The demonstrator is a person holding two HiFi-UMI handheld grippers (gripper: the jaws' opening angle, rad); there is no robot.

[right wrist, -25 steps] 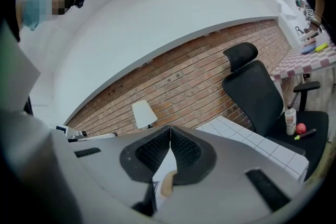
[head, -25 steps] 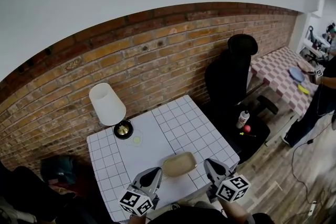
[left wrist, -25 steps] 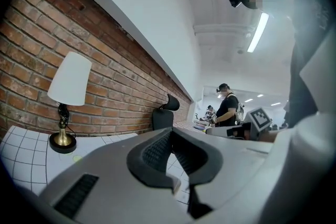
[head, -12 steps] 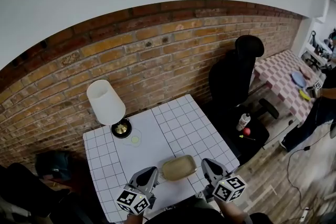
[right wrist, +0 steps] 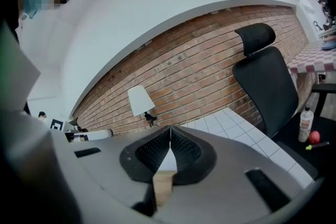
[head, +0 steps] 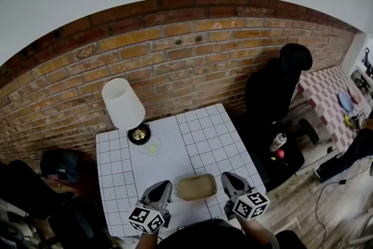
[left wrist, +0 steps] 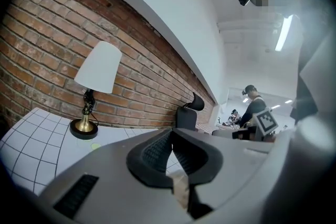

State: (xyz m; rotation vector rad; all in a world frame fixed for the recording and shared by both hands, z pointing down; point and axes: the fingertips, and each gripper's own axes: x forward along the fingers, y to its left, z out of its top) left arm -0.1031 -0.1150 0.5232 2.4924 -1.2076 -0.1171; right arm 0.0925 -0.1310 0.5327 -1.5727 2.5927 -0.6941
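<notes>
A shallow tan dish [head: 197,186] lies near the front edge of a white grid-patterned table [head: 204,137]. My left gripper [head: 162,186] hovers just left of the dish and my right gripper [head: 227,178] just right of it, both over the table's front edge. Neither touches the dish. In the left gripper view the jaws meet at their tips, shut on nothing, and point at the lamp [left wrist: 98,66]. The right gripper's jaws are also shut and empty, with a bit of the tan dish [right wrist: 164,182] showing below them.
A white-shaded lamp [head: 123,103] on a brass base [head: 139,134] stands at the table's back left, a small green disc [head: 152,148] beside it. A black office chair [head: 274,96] with a bottle [head: 278,141] and a red ball [head: 281,154] stands right. A brick wall [head: 175,49] runs behind.
The head view has shifted so the table sits more central. Both grippers stay shut on either side of the dish. The left gripper view has turned more toward the lamp.
</notes>
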